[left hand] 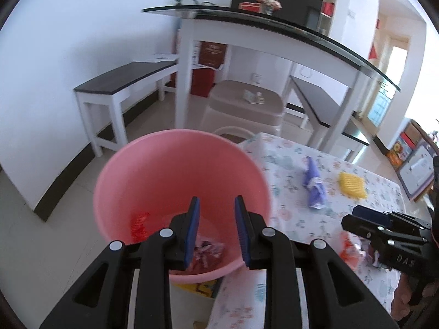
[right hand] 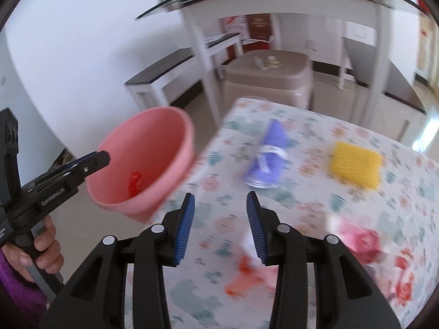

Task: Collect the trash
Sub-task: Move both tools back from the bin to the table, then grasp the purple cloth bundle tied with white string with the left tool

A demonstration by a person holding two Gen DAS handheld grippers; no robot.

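A pink bucket (left hand: 164,175) stands beside the left edge of the floral-cloth table (left hand: 288,219); it holds a red scrap (left hand: 138,226) and a crumpled pink wrapper (left hand: 208,250). My left gripper (left hand: 216,216) is open and empty above the bucket's mouth. In the right wrist view the bucket (right hand: 148,148) is at left, and my right gripper (right hand: 221,211) is open and empty above the cloth. A purple wrapper (right hand: 267,153), a yellow mesh piece (right hand: 355,161) and red-pink wrappers (right hand: 367,242) lie on the table. An orange scrap (right hand: 247,277) lies under the right gripper.
A white dining table with a glass top (left hand: 274,27), dark-topped benches (left hand: 129,79) and a beige plastic stool (left hand: 247,101) stand behind on the tiled floor. A picture board (left hand: 417,170) leans at the far right.
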